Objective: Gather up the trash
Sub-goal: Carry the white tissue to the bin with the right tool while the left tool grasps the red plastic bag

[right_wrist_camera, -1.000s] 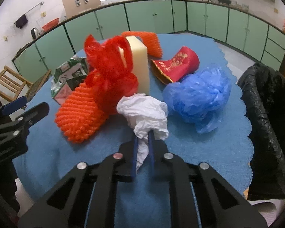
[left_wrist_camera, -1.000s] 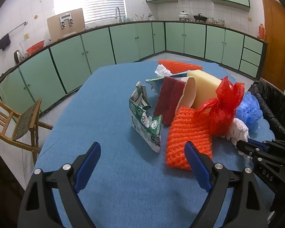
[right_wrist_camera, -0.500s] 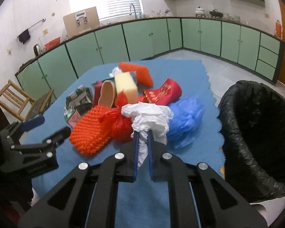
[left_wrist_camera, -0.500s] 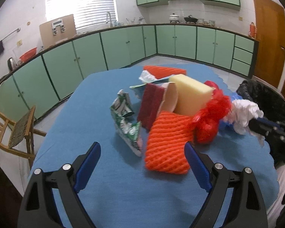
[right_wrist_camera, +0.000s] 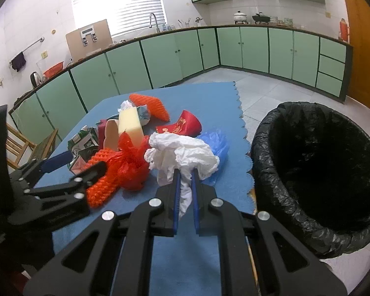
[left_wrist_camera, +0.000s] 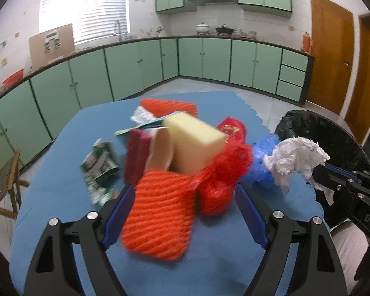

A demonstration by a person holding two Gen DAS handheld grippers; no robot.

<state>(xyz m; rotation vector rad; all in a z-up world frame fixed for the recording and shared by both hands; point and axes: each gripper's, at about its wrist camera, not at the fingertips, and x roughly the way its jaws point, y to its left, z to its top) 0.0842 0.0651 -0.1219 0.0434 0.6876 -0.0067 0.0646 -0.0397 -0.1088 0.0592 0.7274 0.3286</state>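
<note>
Two grippers work this table, and the next move turns on how each stands to its own piece of trash. Nearest in the left wrist view, the left gripper (left_wrist_camera: 182,212) has its blue-padded jaws wide but closing, with the orange foam-net fruit sleeve (left_wrist_camera: 160,212) lying between them on the blue tablecloth (left_wrist_camera: 61,162); the pads do not look to be pressing it yet. Its long axis runs roughly away from the camera, along the fingers, so the jaws would close across its narrow width, which seems the easy way to take it. A red mesh bag (left_wrist_camera: 222,182) sits just beside the sleeve, close to the right-hand pad, and could get caught in the same pinch.

The right gripper (right_wrist_camera: 185,187) is clamped tight on a crumpled white plastic bag (right_wrist_camera: 182,155), lifted clear of the cloth. The round bin lined with a black plastic bag (right_wrist_camera: 315,172) lies to that gripper's right, off the table edge, so the right hand is the nearer one to it.

Farther back lie a yellow sponge block (left_wrist_camera: 194,140), a crushed green-and-white carton (left_wrist_camera: 98,167) and a crumpled blue plastic bag (right_wrist_camera: 215,143).
</note>
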